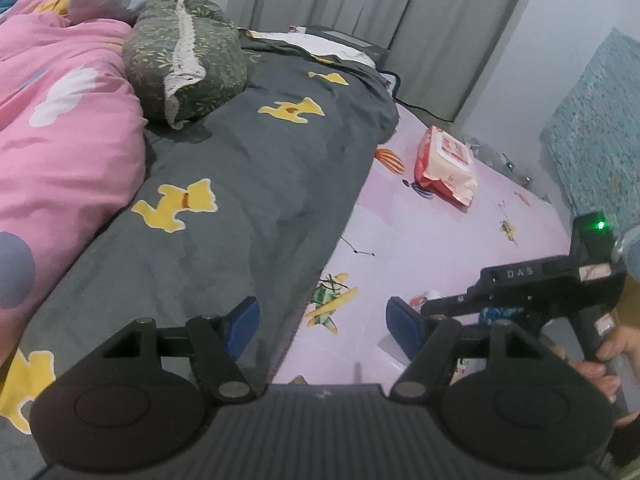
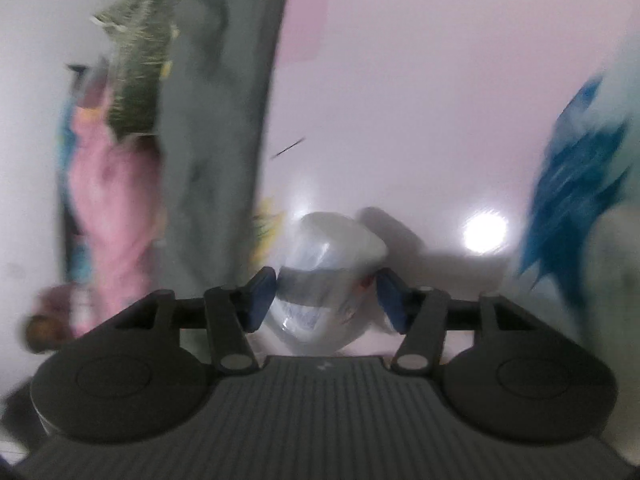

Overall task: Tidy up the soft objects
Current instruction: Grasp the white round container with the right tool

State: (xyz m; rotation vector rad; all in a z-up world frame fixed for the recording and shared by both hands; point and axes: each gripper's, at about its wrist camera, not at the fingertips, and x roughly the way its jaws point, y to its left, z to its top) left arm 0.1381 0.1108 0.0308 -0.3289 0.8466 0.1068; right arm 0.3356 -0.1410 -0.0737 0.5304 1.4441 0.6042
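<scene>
My left gripper (image 1: 322,330) is open and holds nothing. It hovers over the edge where the dark grey blanket (image 1: 248,200) with yellow bears meets the pink sheet (image 1: 440,240). A green pillow (image 1: 184,60) with a lace strip lies on the blanket, beside a pink quilt (image 1: 68,132). A red-and-white wipes pack (image 1: 446,164) lies on the sheet. In the blurred right wrist view, my right gripper (image 2: 326,300) has a white, partly clear plastic pack (image 2: 332,248) between its blue pads, which touch it on both sides, low over the sheet.
A person's hand (image 1: 600,360) holds the right gripper's handle at the right edge. A teal textured panel (image 1: 596,132) leans at the far right, and grey curtains (image 1: 360,0) hang behind the bed. A blurred blue item (image 2: 572,184) lies to the right of the pack.
</scene>
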